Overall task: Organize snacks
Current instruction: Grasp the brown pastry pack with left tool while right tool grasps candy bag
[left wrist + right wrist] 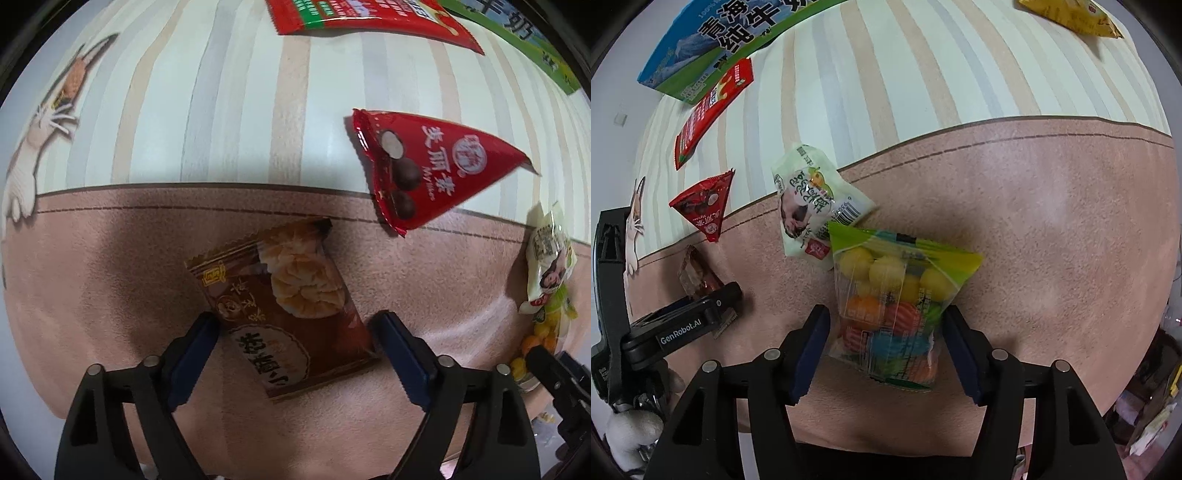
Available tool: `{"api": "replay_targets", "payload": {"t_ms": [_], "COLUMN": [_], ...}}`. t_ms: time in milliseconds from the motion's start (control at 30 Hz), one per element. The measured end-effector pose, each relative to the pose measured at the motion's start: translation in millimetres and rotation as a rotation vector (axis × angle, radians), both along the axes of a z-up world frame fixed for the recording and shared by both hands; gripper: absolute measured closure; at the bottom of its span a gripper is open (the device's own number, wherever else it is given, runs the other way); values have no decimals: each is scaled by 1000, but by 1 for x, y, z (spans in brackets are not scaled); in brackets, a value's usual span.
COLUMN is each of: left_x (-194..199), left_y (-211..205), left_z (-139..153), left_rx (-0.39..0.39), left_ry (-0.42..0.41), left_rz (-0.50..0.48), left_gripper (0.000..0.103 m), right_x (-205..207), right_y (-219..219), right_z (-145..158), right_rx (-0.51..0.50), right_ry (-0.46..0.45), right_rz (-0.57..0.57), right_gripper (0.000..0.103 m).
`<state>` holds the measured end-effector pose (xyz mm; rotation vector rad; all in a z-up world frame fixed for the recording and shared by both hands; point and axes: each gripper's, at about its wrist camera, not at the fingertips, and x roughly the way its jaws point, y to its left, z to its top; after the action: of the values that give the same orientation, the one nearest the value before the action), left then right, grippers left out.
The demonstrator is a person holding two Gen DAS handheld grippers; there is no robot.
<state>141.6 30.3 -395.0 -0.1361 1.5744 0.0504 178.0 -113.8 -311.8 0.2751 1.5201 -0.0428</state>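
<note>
A brown pastry packet [284, 306] lies on the pink band of the cloth. My left gripper [295, 325] is open, its blue pads on either side of the packet's near half. A clear bag of coloured gummy balls [894, 302] lies between the open pads of my right gripper [884, 326]. A white-green snack pouch [812, 203] touches the bag's far corner. A red triangular chocolate-ball packet [424, 166] lies beyond the brown packet. The brown packet [700, 275] and the left gripper [726, 295] show at the left of the right wrist view.
A flat red packet [709, 110] and a blue-green milk carton [713, 40] lie at the far left on the striped cloth [923, 74]. A yellow packet [1071, 14] lies at the far right. The table's edge runs close below both grippers.
</note>
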Motion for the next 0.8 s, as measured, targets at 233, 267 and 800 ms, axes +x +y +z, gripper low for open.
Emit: {"api": "replay_targets", "payload": {"t_ms": [233, 267, 800], "left_x": [-3, -4, 6], "left_y": [21, 23, 52], "left_z": [-13, -15, 4], "left_rx": [-59, -61, -9], "left_ry": [-62, -65, -82], "left_rz": [86, 89, 98], "left_gripper": [0, 0, 48], "right_x": [-5, -7, -24], "right_y": [-22, -30, -58], "right_z": [4, 7, 5], "right_rx": [42, 44, 35], "right_ry": [5, 5, -2], "right_rz": [-43, -45, -150], "right_gripper": [37, 37, 45]}}
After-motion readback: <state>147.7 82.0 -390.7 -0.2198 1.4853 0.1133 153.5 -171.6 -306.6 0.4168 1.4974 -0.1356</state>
